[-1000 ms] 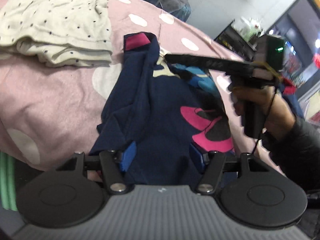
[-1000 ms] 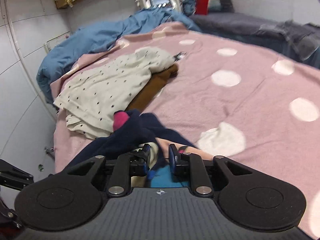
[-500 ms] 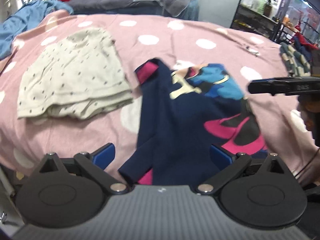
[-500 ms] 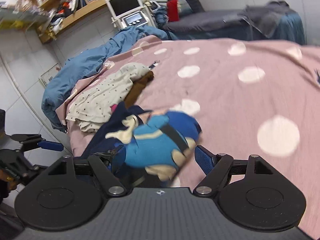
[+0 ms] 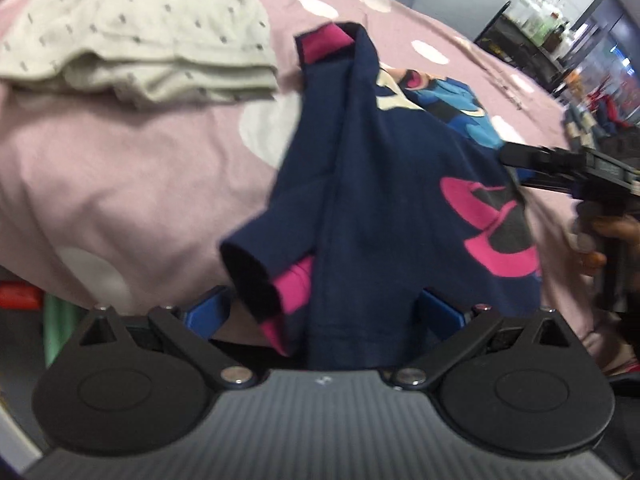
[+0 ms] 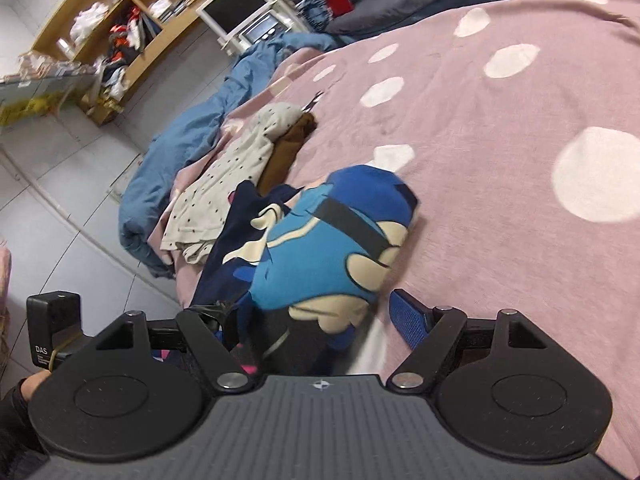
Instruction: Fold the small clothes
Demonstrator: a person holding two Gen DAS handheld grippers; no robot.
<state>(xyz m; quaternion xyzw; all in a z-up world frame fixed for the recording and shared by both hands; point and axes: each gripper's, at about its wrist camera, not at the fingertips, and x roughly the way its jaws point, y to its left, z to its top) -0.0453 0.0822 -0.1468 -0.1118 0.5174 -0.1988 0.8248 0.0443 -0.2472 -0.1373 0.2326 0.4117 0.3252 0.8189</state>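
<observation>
With both your left gripper [image 5: 322, 312] and right gripper [image 6: 316, 320] spread wide and gripping nothing, the navy top [image 5: 384, 184] lies between their blue pads (sleeve untucked), so pinch its near hem evenly.

Both fisheye views sit just behind their own tongs, close above the pink bed [image 5: 120, 184]. They share the navy garment [image 5: 380, 200], filling the lower centre of each frame.
</observation>
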